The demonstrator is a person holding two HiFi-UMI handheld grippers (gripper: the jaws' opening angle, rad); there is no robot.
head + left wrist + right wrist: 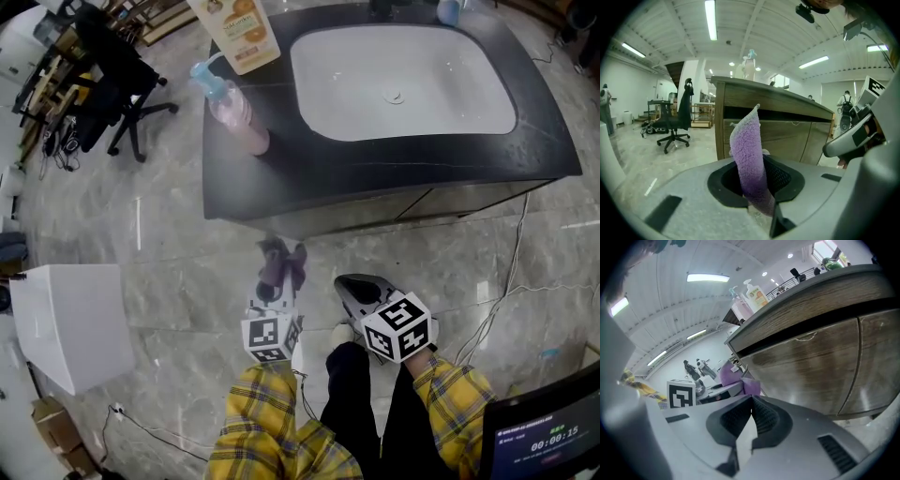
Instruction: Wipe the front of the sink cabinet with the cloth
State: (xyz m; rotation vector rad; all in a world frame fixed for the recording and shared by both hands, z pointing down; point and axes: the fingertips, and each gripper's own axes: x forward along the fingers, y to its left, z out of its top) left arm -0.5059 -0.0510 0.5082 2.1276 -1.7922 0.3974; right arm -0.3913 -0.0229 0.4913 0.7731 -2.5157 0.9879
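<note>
Left gripper (757, 186) clamps the cloth (746, 145), seemingly pointing lengthwise toward the cabinet (787, 127).

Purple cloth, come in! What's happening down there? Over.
Left gripper shut on purple cloth, cloth sticking up. Right gripper shut, empty. Cabinet front just ahead, cloth not touching it. Nothing seen in between.

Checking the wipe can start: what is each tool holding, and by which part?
The left tool pinches the purple cloth by its lower end, the rest standing free. The right tool is shut on nothing.
</note>
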